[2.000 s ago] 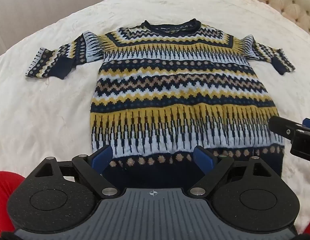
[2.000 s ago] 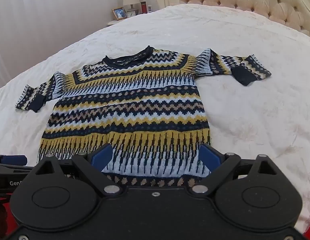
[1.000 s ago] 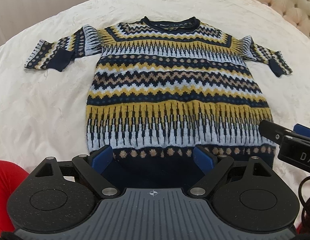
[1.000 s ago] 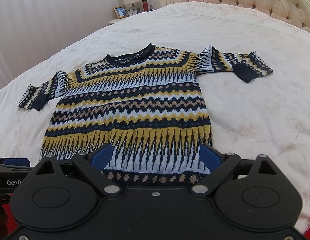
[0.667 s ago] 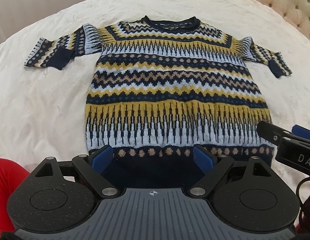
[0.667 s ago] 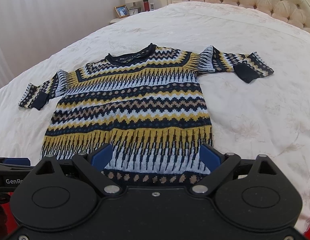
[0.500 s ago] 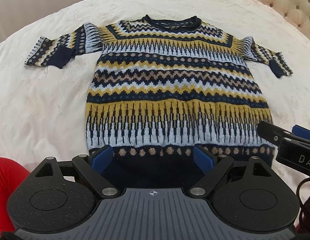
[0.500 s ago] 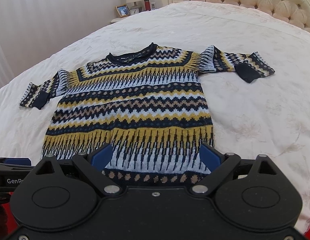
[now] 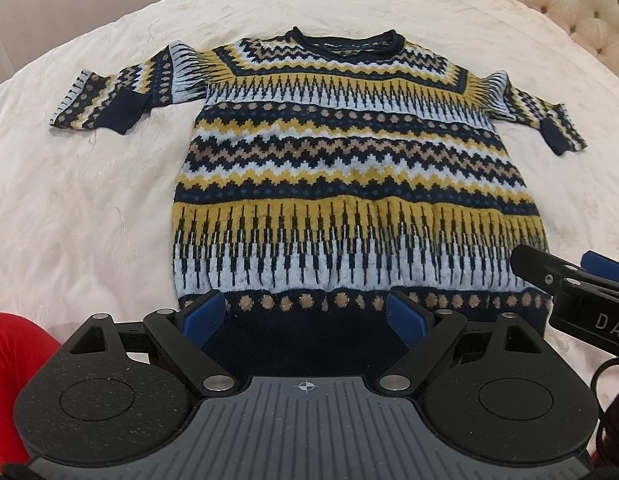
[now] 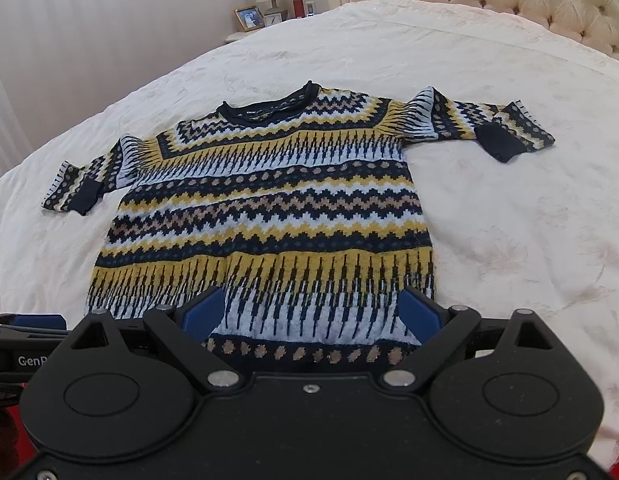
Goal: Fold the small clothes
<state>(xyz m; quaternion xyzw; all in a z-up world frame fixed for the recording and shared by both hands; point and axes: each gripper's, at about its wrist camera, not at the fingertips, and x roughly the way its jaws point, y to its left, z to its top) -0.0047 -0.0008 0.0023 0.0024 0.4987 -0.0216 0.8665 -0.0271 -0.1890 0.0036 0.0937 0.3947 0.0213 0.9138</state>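
Sweater (image 9: 349,168) lies flat, collar far, hem just under my 2 grippers: left gripper (image 9: 305,320) and right gripper (image 10: 309,314) both spread, empty.

Bright even daylight, soft faint shadows, sharp focus, fisheye-curved edges, dark corners
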